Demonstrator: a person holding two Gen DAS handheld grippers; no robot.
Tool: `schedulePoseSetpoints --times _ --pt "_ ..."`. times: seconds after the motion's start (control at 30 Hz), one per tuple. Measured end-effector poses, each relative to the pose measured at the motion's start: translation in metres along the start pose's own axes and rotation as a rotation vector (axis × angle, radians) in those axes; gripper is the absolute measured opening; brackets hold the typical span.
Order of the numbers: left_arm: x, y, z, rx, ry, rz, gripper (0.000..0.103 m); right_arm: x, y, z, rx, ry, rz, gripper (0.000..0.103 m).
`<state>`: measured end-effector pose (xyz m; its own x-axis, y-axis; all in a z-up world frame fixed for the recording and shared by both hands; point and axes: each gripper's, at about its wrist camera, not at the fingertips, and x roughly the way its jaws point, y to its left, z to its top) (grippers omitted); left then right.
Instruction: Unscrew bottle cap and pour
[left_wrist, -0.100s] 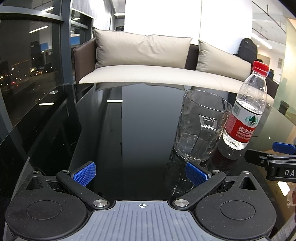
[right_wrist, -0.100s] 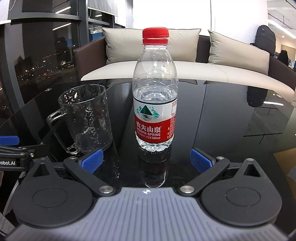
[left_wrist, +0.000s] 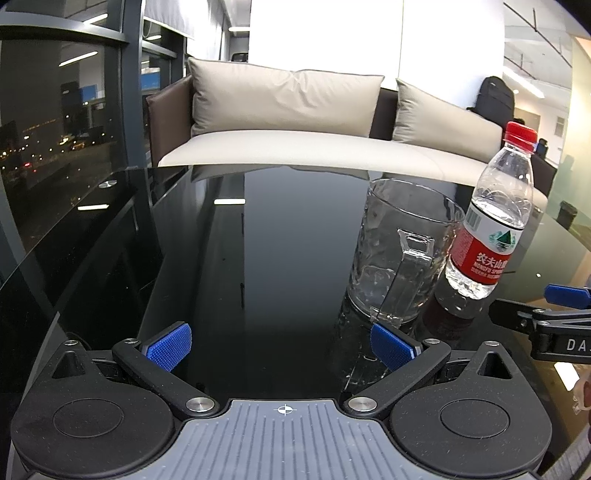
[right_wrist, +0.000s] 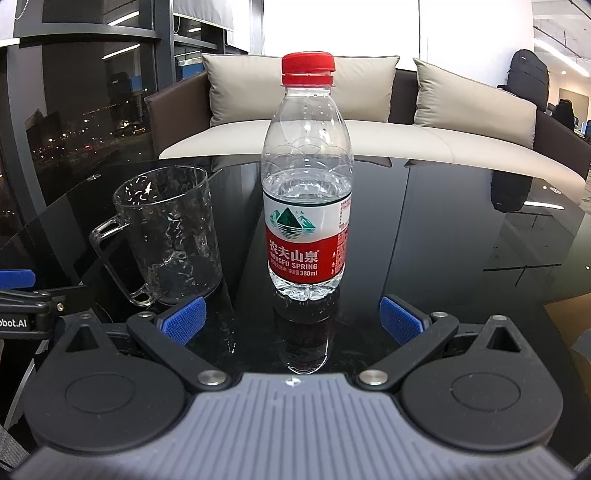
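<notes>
Right gripper (right_wrist: 291, 319): jaws spread wide, nothing between the pads, both blue pads clear of any object. The bottle (right_wrist: 306, 206) stands upright on the black glass bench (right_wrist: 443, 229) just ahead of this gripper and centred on the line between its jaws, which suggests the gripper is lined up to close on the bottle body. The red cap (right_wrist: 308, 68) is screwed on; the water level sits at the top of the label, so nothing has been poured. Left gripper (left_wrist: 280, 345): jaws likewise spread and empty, aimed at bare bench, with the mug (left_wrist: 402, 254) ahead and off toward its right jaw. The mug is clear glass, upright, empty, handle turned toward the grippers. It stands just beside the bottle; whether they touch cannot be told. Both stand well in from the far edge of the bench, where a sofa (left_wrist: 295, 122) runs along it. Judgement: the task is at its opening step; one gripper must steady the bottle while the other turns the cap. Risk noted: the bottle is light and narrow, and an off-centre closing could tip it toward the mug.
</notes>
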<state>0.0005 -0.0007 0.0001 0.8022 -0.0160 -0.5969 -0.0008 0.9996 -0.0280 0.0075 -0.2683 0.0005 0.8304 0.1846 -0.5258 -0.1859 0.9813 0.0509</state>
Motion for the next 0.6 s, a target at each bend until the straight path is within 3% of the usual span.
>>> schedulePoseSetpoints --times 0.17,0.6 --pt "0.000 -0.001 0.000 0.006 -0.005 0.004 0.102 -0.010 -0.004 -0.006 -0.007 -0.029 -0.016 0.103" --pt "0.001 -0.005 -0.002 0.006 -0.005 0.001 0.102 0.001 0.002 0.001 -0.015 0.005 -0.026 0.103"
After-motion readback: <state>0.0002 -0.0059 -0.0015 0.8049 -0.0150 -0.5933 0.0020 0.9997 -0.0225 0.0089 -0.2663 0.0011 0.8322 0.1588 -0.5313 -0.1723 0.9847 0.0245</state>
